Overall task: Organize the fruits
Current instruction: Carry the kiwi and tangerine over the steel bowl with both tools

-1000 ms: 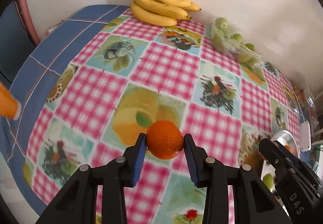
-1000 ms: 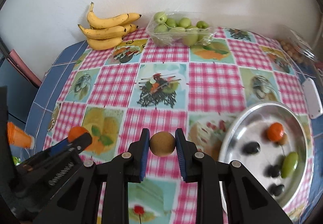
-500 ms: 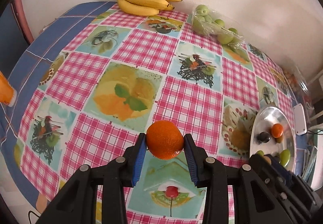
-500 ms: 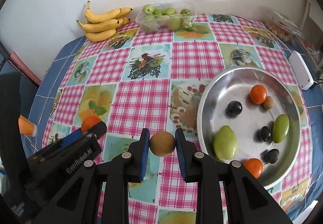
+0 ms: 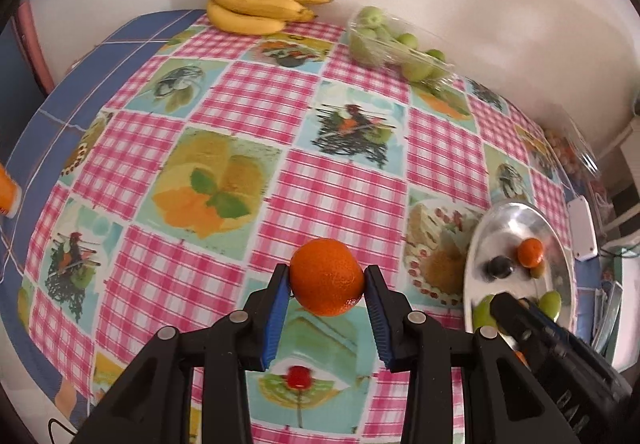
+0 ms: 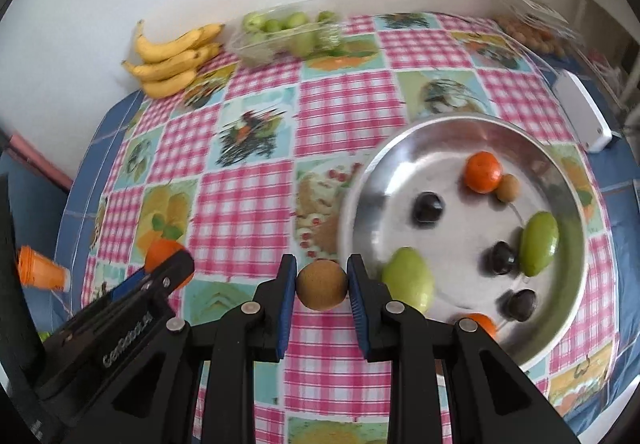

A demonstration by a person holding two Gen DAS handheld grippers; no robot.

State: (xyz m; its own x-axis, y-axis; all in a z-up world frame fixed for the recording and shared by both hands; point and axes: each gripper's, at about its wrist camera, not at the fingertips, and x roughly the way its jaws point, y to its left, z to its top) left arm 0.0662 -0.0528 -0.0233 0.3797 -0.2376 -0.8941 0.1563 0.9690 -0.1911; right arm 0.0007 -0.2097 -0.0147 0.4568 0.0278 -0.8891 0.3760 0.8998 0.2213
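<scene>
Over the last second I have swung both loads toward the metal bowl (image 6: 576, 204), so my left gripper (image 5: 326, 278) clamps the orange (image 5: 326, 276) above the tablecloth (image 5: 256, 100) (bowl well right) and my right gripper (image 6: 322, 284) pinches the brown fruit (image 6: 322, 284) beside its rim, nearly ready to drop.

Left gripper (image 5: 326, 308): black plastic body, two angular arms ending in blue ribbed pads (image 5: 276, 318).
Left gripper fasteners: round silver screws on each arm's joints.
Right gripper (image 6: 322, 294): same black frame, blue ribbed pads (image 6: 286, 304), silver screws on the joints.
Markings: white lettering on the left gripper's side in the right wrist view, too blurred to read.
</scene>
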